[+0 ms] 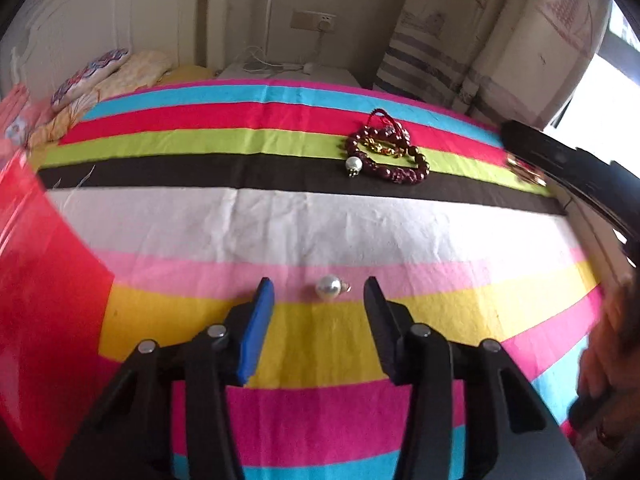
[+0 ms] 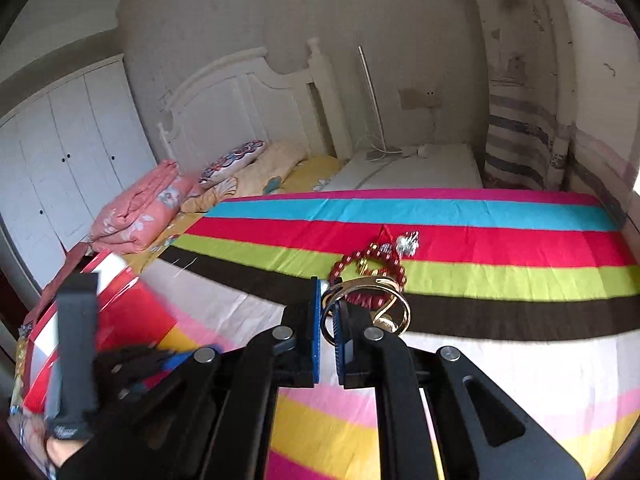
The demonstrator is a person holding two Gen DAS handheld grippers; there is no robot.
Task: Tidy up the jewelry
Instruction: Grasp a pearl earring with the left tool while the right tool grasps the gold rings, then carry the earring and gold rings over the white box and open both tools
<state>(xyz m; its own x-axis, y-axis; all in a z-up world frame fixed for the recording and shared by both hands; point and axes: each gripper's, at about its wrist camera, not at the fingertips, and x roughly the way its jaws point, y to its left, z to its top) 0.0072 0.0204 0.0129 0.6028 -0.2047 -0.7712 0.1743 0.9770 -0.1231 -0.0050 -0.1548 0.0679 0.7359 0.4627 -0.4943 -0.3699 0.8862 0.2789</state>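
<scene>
- The left gripper (image 1: 320, 292) is spread wide, one pearl earring (image 1: 329, 288) lying loose between its tips.
- The right gripper (image 2: 328, 312) pinches one gold ring (image 2: 366, 306).
- Ahead of both: one red bead bracelet (image 1: 394, 160) and a second pearl earring (image 1: 353, 165) touching it.

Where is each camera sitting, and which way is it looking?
Left wrist view: it rides on the left tongs, low over the striped bedspread, facing the far wall; the open tongs frame a pearl bead, and a blurred hand shows at the right edge.
Right wrist view: it rides on the right tongs, higher up, facing the white headboard; the tongs are shut on a gold ring, and the other tongs show blurred at lower left.
Both views show the bedspread and the red bead bracelet.
</scene>
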